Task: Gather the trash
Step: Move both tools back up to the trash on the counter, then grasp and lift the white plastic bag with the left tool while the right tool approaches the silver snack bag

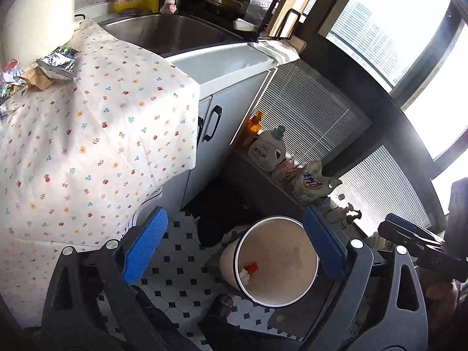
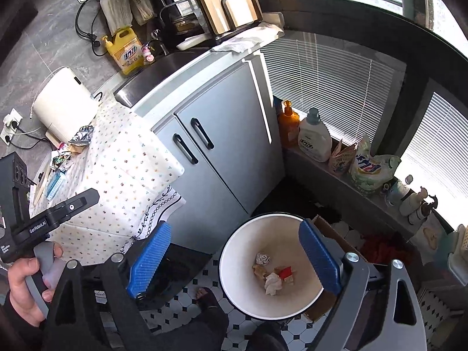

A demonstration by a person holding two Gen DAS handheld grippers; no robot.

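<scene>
Both grippers, left gripper point(image 1: 234, 251) and right gripper point(image 2: 234, 259), hung with jaws apart and empty over the white bin point(image 2: 234, 239) at lower centre, presumably having dropped scraps point(image 2: 273, 275) inside.

One white waste bin point(image 2: 234, 266) stands on the tiled floor, holding four pieces of trash: one foil ball point(image 2: 262, 259), one white tissue wad point(image 2: 273, 283), one red-and-white wrapper point(image 2: 287, 273), one tan scrap point(image 2: 259, 270). Two black cabinet handles point(image 2: 201, 133). One yellow detergent jug point(image 2: 126, 49).
</scene>
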